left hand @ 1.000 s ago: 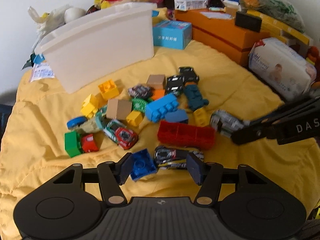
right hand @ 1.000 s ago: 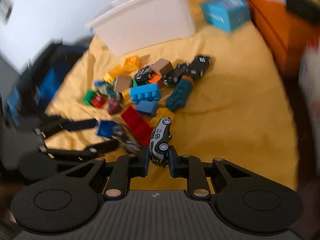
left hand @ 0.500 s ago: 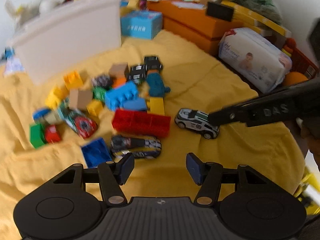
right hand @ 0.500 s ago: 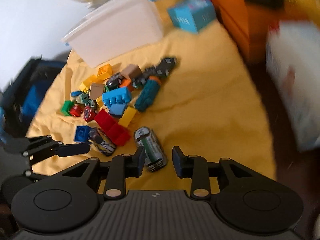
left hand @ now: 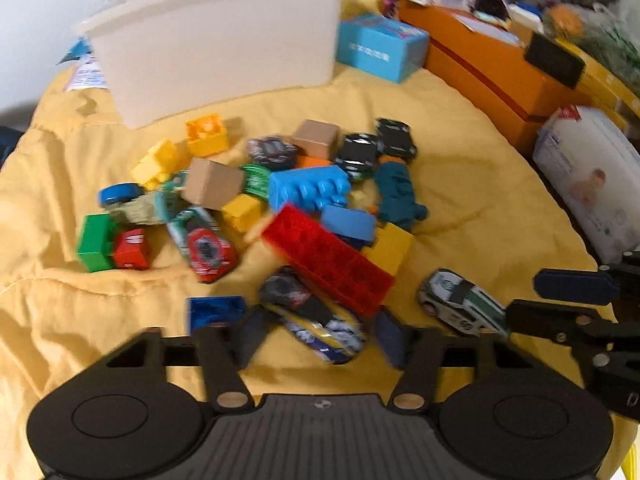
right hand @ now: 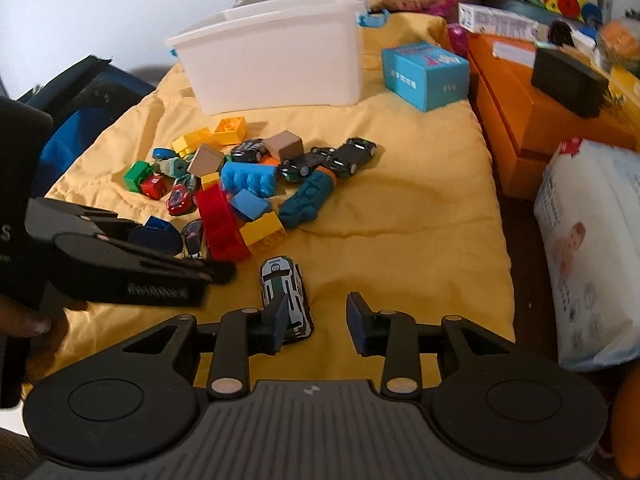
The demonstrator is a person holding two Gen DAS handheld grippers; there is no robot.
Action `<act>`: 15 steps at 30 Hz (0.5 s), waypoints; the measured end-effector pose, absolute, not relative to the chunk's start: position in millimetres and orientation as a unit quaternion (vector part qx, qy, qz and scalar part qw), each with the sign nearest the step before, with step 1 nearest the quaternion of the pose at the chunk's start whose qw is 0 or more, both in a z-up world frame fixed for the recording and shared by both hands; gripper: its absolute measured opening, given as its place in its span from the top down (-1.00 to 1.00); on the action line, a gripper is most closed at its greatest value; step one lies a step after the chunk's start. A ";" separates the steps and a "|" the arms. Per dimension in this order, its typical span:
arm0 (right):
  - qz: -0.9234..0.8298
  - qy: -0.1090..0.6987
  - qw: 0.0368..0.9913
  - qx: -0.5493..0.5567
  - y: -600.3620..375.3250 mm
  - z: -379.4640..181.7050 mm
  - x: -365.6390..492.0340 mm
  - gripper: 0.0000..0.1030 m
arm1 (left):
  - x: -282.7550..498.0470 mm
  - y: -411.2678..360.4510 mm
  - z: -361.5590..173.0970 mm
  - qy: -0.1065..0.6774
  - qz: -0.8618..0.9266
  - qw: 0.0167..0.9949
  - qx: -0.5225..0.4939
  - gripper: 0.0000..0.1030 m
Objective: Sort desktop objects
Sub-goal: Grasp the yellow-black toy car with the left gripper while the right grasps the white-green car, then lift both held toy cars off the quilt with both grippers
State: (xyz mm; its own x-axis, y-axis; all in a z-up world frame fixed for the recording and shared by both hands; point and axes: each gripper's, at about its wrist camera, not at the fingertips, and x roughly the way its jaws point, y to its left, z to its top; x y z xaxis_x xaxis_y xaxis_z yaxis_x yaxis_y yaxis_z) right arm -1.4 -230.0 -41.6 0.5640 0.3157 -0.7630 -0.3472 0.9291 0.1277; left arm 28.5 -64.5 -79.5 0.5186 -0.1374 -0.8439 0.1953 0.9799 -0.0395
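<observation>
A pile of toy bricks and toy cars lies on a yellow cloth (left hand: 460, 184). A long red brick (left hand: 328, 260) and a light blue brick (left hand: 308, 190) are in the middle. My left gripper (left hand: 320, 334) is open, with a dark patterned toy car (left hand: 312, 316) between its fingers on the cloth. A dark blue brick (left hand: 216, 312) lies by its left finger. My right gripper (right hand: 316, 322) is open and empty; a white and green toy car (right hand: 284, 292) lies on the cloth at its left finger (right hand: 278, 320). That car also shows in the left wrist view (left hand: 460, 304).
A white plastic bin (left hand: 216, 44) stands at the back of the cloth. A light blue carton (left hand: 380, 46), orange boxes (left hand: 488, 60) and a white wipes pack (left hand: 588, 176) line the right side. A dark blue bag (right hand: 80, 120) sits at the left.
My right gripper opened and let go of the white and green car, which now lies on the cloth. My left gripper moved in around the dark patterned car.
</observation>
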 end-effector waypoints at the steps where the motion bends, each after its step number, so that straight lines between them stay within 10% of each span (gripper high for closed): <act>1: 0.190 0.426 0.884 -0.025 -228.2 -41.5 -1.6 0.28 | 26.6 -57.2 -79.3 0.483 -0.105 0.869 0.025 0.01; 15: 0.190 0.430 0.878 -0.091 -191.6 -52.1 3.6 0.05 | -8.6 -26.5 -79.8 0.490 -0.116 0.862 0.053 -0.19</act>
